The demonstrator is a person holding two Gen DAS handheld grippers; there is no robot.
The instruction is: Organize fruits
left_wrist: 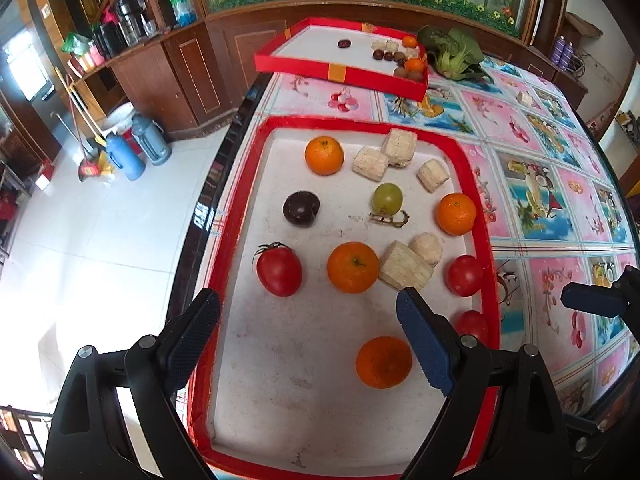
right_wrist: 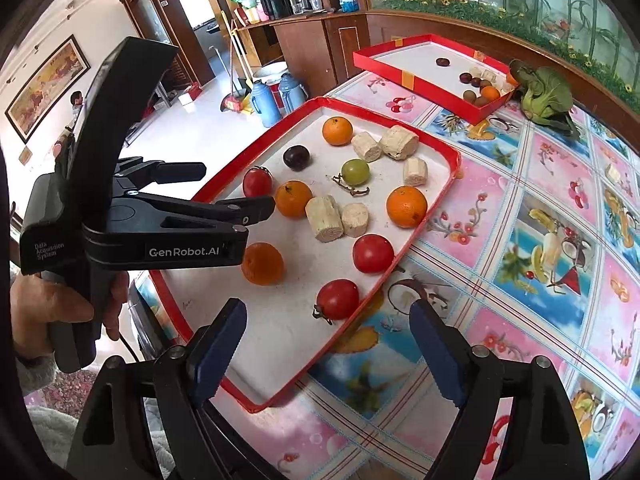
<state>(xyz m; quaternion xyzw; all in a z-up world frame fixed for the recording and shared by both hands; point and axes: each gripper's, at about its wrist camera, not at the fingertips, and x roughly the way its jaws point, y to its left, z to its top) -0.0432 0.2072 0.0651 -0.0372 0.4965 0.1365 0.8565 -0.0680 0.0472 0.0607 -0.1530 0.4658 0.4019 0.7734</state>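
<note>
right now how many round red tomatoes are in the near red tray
3 round red tomatoes in the near red tray: one at its left edge, one by the right rim, one nearest the camera. None looks hidden.

Red-rimmed white tray (left_wrist: 486,216); orange mandarins (left_wrist: 324,155); red tomatoes (left_wrist: 279,271); green grape (left_wrist: 387,198); pink-blue fruit-print tablecloth (left_wrist: 532,184).

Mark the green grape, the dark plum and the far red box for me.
green grape (left_wrist: 387,198), left wrist view, middle of its skin
dark plum (left_wrist: 301,208), left wrist view, centre of its top
far red box (right_wrist: 424,76), right wrist view, near side wall
</note>
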